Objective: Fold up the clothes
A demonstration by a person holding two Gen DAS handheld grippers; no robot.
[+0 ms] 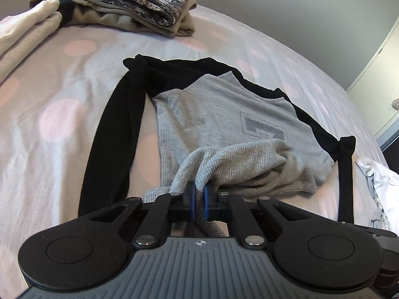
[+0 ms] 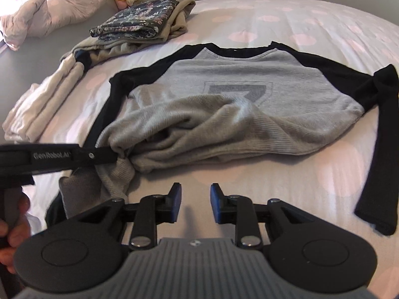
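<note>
Bedsheet [image 2: 286, 22] under shirt [image 2: 249, 74]; left gripper [image 1: 198, 194] pinches hem.

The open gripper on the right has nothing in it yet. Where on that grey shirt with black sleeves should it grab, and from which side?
Probably the ribbed hem at the lower right corner of the grey shirt with black sleeves, approached from the near edge, low over the bedsheet. The left gripper already pinches the bunched hem at the other end, so the right gripper would mirror it.
</note>
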